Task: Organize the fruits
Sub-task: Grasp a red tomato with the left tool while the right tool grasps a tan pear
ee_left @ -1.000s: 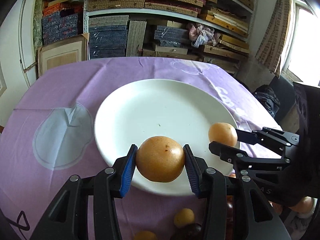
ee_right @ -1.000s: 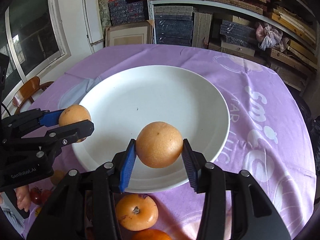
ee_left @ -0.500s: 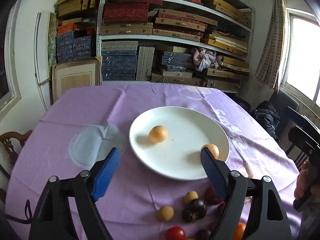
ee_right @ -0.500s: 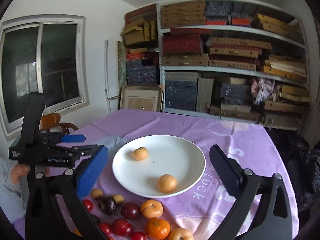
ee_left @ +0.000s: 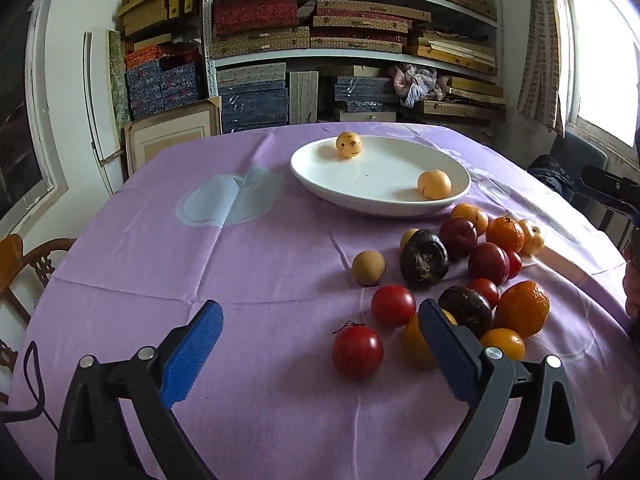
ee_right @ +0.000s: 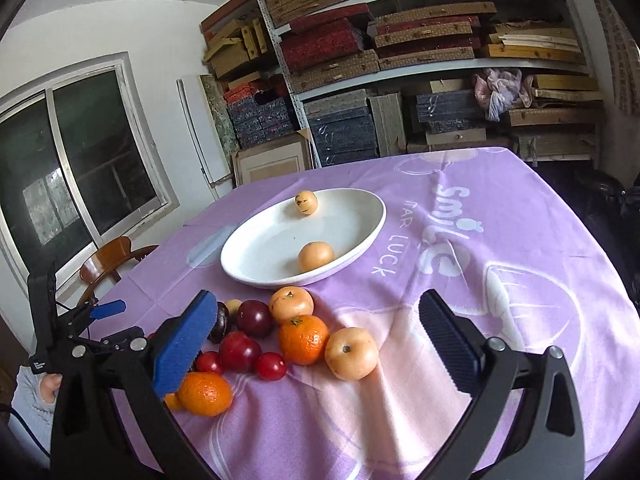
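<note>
Right gripper (ee_right: 320, 344) open, cloth (ee_right: 520, 240) reads "LUCK"

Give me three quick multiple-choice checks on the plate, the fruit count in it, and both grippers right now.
1. Where is the plate relative to the fruit pile?
A. Beyond it
B. Under it
C. Off the table

2. How many fruits lie in the plate?
A. None
B. Two
C. Five

3. What state are the grippers in?
A. Both open, empty
B. Both shut on fruit
C. Only left open

Answers: 1 A, the pile sits nearer the cameras; 2 B, two pale fruits; 3 A, left gripper and right gripper spread with nothing held.
</note>
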Motion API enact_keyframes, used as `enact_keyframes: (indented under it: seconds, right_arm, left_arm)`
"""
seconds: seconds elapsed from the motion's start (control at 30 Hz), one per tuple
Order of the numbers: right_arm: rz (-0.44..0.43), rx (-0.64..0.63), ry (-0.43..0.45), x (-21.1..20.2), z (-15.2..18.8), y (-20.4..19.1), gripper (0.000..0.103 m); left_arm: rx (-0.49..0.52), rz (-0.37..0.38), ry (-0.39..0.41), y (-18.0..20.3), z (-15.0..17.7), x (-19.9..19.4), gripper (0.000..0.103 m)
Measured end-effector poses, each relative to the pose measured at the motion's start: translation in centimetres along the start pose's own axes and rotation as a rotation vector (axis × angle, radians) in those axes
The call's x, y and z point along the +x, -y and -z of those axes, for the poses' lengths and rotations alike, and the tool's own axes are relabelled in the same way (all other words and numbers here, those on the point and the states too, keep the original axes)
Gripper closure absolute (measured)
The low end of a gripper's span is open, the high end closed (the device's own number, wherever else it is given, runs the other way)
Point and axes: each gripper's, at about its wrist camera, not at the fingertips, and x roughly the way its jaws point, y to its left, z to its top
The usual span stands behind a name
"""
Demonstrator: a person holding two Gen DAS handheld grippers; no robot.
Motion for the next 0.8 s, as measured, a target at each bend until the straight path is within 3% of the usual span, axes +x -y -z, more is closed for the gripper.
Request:
enact_keyframes:
  seconds: [0.23, 0.3, 0.37, 0.63, 0.7, 0.77, 0.8]
  right_arm:
    - [0.023, 0.001, -0.029, 0.8, 0.1, -0.1, 0.004]
    - [0.028, 0.003, -0.033, 1.0, 0.1, -0.1, 0.004]
    - [0.029, 0.007, -0.037, 1.0, 0.1, -0.1, 0.004]
    - [0.035, 0.012, -0.051, 1.3, -0.1, 0.1, 0.004]
    - [0.037, 0.013, -0.053, 1.4, -0.2, 0.2, 0.004]
    - [0.040, 0.013, -0.054, 1.5, -0.1, 0.2, 0.004]
    - [0.040, 0.013, -0.054, 1.5, -0.1, 0.3, 0.004]
  left_arm:
    - [0.006, 0.003, -0.037, 0.4, 0.0, 0.7, 0.005]
    - [0.017, -0.016, -0.050, 0.6, 0.0, 0.9, 0.011]
    - [0.025, -0.022, -0.065, 0.8, 0.0, 1.2, 0.027]
    - [0.061, -0.008, -0.111, 1.2, 0.1, 2.1, 0.027]
    - [0.077, -0.004, -0.130, 1.5, 0.2, 2.6, 0.033]
    - [0.073, 0.031, -0.160, 1.4, 0.2, 3.2, 0.063]
    - [0.067, 0.044, -0.170, 1.3, 0.2, 3.5, 0.067]
